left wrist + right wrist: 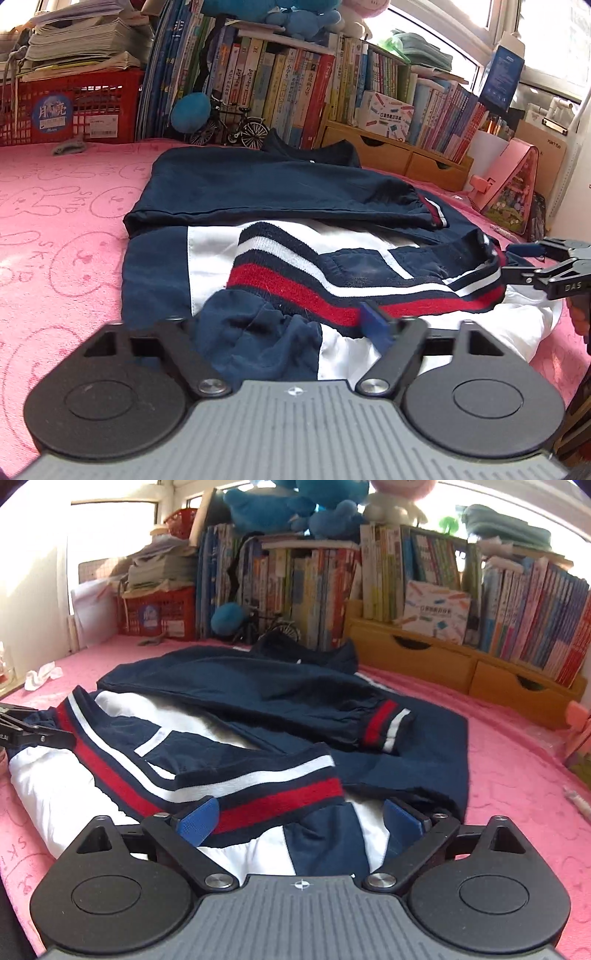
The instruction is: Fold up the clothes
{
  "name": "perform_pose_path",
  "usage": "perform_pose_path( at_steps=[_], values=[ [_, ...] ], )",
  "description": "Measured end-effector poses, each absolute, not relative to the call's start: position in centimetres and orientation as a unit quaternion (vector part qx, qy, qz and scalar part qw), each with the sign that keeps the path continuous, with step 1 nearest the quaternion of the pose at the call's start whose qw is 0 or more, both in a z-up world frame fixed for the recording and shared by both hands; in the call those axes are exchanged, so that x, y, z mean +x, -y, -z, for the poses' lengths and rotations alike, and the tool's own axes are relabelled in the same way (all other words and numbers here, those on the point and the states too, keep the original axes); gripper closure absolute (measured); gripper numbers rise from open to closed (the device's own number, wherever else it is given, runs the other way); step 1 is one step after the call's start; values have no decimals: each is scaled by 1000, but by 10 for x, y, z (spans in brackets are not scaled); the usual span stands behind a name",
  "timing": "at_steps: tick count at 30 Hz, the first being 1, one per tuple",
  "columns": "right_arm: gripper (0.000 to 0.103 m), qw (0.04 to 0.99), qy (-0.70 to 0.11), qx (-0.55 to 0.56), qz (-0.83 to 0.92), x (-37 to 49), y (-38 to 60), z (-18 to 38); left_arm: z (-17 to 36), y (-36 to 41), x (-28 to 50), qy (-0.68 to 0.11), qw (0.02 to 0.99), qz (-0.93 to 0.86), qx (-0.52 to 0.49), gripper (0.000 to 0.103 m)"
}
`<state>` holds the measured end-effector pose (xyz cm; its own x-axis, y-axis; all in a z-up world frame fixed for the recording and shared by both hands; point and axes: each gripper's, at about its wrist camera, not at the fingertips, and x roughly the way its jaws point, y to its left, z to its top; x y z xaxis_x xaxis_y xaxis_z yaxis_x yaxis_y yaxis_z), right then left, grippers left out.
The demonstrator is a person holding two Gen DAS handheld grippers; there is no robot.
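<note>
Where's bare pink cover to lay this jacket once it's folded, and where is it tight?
Widest bare pink cover lies to the jacket's left in the left wrist view, reaching the red crate; only a small grey item lies by the crate. A narrower strip runs between jacket and wooden drawers. Crowded along the books and toy bicycle.

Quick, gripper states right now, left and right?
Left gripper: closed on bunched jacket fabric.
Right gripper: open, tongs straddling the striped hem, not pinching it.

A navy, white and red jacket (280, 229) lies half-folded on a pink towel (62, 236), its hem bunched between the left gripper's (291, 328) fingers.
</note>
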<state>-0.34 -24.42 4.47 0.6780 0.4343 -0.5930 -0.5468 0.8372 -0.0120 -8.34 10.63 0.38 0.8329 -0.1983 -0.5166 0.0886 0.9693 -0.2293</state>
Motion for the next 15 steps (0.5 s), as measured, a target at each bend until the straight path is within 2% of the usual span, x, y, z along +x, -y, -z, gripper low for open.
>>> perform_pose_path(
  at_steps=[1, 2, 3, 9, 15],
  values=[
    [48, 909, -307, -83, -269, -2, 243, -43, -7, -109, -87, -275, 953, 70, -109, 63],
    [67, 911, -306, -78, -266, -4, 242, -43, -10, -113, -90, -268, 953, 68, -120, 74],
    [73, 912, -300, -73, -271, -9, 243, -44, -14, -117, -95, -257, 955, 76, -131, 81],
    [85, 925, -249, -8, -286, -27, 261, -81, -52, -115, -102, -197, 969, 93, -119, 88],
    [86, 958, -134, -18, -252, -8, 259, -161, -135, -105, -41, -98, 989, 102, -32, 87]
  ],
)
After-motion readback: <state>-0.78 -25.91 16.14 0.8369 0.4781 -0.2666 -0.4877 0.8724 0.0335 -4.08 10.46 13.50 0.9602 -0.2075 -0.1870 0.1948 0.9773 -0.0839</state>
